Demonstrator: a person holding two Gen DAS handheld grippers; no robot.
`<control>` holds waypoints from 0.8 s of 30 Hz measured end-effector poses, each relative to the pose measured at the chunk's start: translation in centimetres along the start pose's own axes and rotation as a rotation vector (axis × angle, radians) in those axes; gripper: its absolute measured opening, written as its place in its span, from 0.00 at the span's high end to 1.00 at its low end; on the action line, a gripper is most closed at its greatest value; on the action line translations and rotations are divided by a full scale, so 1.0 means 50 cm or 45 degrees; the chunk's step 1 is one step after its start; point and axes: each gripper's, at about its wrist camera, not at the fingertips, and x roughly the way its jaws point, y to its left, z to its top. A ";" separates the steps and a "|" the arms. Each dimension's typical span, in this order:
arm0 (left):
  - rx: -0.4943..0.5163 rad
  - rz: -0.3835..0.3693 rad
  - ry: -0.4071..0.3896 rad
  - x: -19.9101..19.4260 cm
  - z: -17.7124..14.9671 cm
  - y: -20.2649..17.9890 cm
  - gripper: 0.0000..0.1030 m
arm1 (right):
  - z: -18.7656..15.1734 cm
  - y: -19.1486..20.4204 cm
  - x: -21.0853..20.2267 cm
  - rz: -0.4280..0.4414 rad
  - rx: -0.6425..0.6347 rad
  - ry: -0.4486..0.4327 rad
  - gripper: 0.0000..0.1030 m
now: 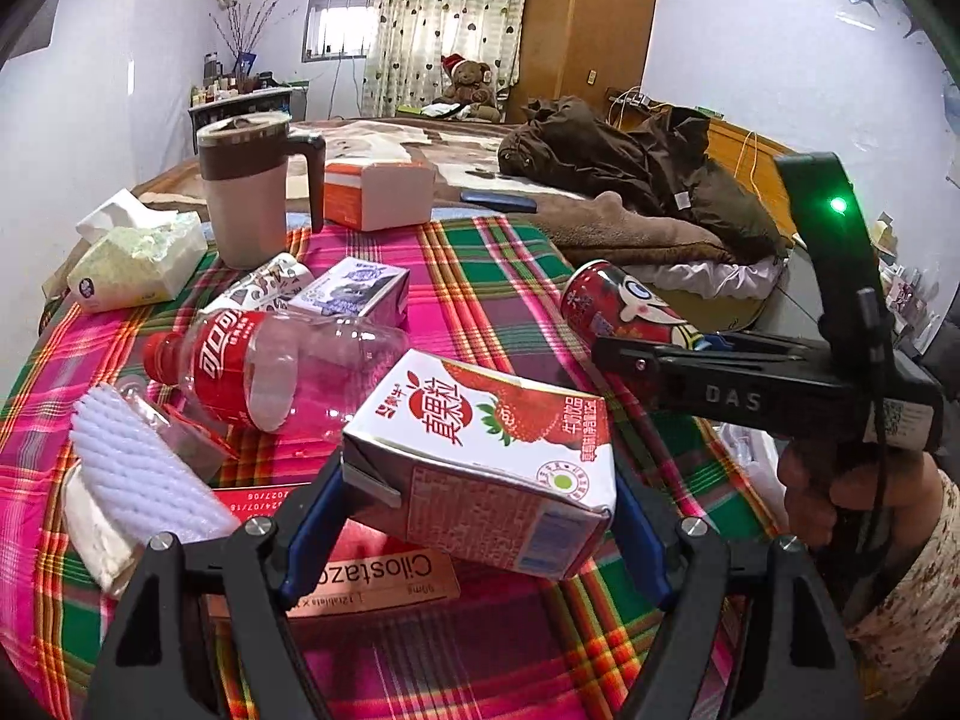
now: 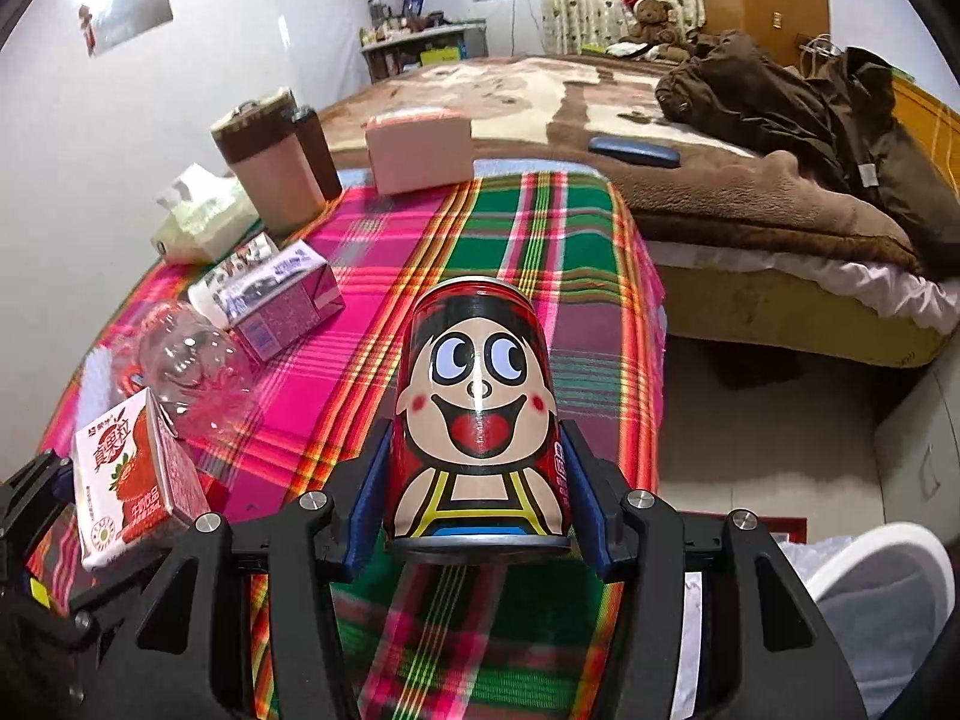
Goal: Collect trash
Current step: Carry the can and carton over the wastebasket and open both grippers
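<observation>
My left gripper [image 1: 477,501] is shut on a strawberry milk carton [image 1: 486,468] and holds it above the plaid tablecloth [image 1: 480,276]. My right gripper [image 2: 477,501] is shut on a red cartoon-face can [image 2: 477,414], held above the table's right side; the can also shows in the left wrist view [image 1: 624,309]. The carton shows at the left of the right wrist view [image 2: 135,474]. An empty cola bottle [image 1: 270,369] lies on its side. A purple carton [image 1: 354,291] and a crumpled wrapper [image 1: 264,285] lie behind it.
A brown mug [image 1: 246,192], tissue pack [image 1: 141,258] and pink box [image 1: 378,192] stand at the table's far end. A white foam piece [image 1: 144,474] and a medicine box [image 1: 372,582] lie near left. A bed [image 2: 720,180] with a jacket is beyond. A white bin [image 2: 882,594] sits lower right.
</observation>
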 end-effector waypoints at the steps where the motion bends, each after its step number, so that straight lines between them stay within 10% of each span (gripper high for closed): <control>1: 0.004 -0.002 -0.007 -0.005 0.001 -0.002 0.22 | -0.002 0.001 -0.004 0.010 0.005 -0.006 0.47; 24: 0.158 -0.115 -0.083 -0.092 0.002 -0.184 0.21 | -0.123 -0.107 -0.230 -0.105 0.186 -0.191 0.47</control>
